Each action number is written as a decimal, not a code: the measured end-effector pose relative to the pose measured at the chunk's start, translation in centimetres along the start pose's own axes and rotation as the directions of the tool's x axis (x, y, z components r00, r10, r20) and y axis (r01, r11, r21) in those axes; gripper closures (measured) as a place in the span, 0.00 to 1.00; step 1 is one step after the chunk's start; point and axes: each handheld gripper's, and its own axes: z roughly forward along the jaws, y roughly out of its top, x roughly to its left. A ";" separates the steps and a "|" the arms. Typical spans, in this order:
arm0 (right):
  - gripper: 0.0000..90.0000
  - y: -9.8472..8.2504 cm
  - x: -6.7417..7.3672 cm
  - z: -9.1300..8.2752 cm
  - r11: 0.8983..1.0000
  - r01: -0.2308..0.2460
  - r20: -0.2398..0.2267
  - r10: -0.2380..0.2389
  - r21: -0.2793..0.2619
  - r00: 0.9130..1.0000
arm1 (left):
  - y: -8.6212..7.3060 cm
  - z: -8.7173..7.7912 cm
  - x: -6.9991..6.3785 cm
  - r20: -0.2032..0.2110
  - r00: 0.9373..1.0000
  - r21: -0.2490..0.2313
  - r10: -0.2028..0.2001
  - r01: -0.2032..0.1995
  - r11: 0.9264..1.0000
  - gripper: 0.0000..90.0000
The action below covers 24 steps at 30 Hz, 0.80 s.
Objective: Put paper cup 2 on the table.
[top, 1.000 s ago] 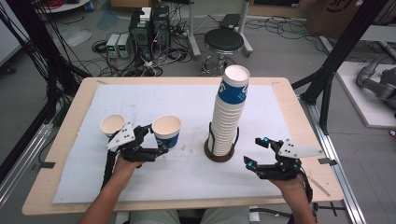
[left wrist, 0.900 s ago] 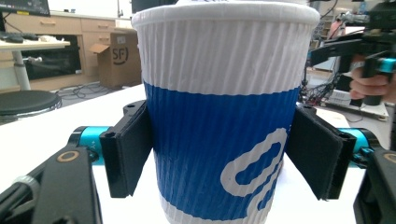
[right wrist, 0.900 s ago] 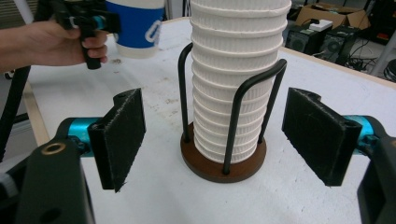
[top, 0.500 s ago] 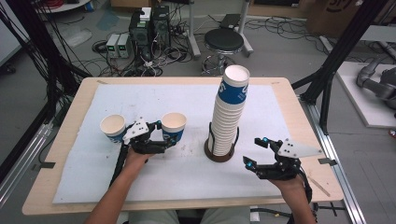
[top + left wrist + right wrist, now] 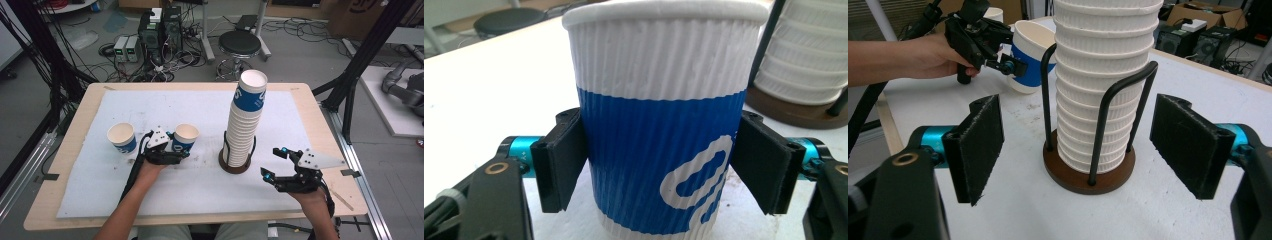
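Left gripper (image 5: pixel 176 151): seen in the high view at the left of the table's middle, its jaws closed around the blue-and-white cup (image 5: pixel 659 115); in the left gripper view both black pads are pressed against the cup's ribbed blue band, one on each side.
Held cup: upright, its open mouth upward, its base on or just above the white mat (image 5: pixel 150 107) (which of the two cannot be told); it is placed between the second cup and the stack, well short of the stand.
Second cup (image 5: pixel 122 137): upright on the mat just beyond the left gripper's far side, apart from the held cup.
Cup stack (image 5: pixel 245 117): a tall column of nested white ribbed cups, the topmost with a blue band, set in a wire holder on a round brown base (image 5: pixel 1088 172); found to the right of the held cup.
Right gripper (image 5: pixel 272 164): held near the table's front right edge, jaws spread wide with nothing between the pads; in the right gripper view the stack and its base are framed farther off between the two pads, untouched.
Table (image 5: pixel 320 120): light wood, covered across most of its top by the mat.
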 end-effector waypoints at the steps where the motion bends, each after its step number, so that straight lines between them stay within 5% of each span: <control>1: 0.24 0.0 0.0 0.0 1.000 0.004 0.001 -0.004 -0.001 1.000 | 0.0 -0.1 0.0 -0.003 1.000 0.005 -0.001 0.001 1.000 0.29; 14: 0.24 0.0 0.1 -0.2 1.000 -0.002 -0.001 0.002 -0.003 1.000 | -0.8 -1.4 -0.1 -0.007 1.000 0.088 -0.002 0.003 0.996 0.28; 24: 0.24 0.1 0.0 -0.1 1.000 -0.002 -0.004 0.002 -0.005 1.000 | -1.4 -2.4 0.0 -0.004 0.997 0.052 -0.077 0.077 0.996 0.19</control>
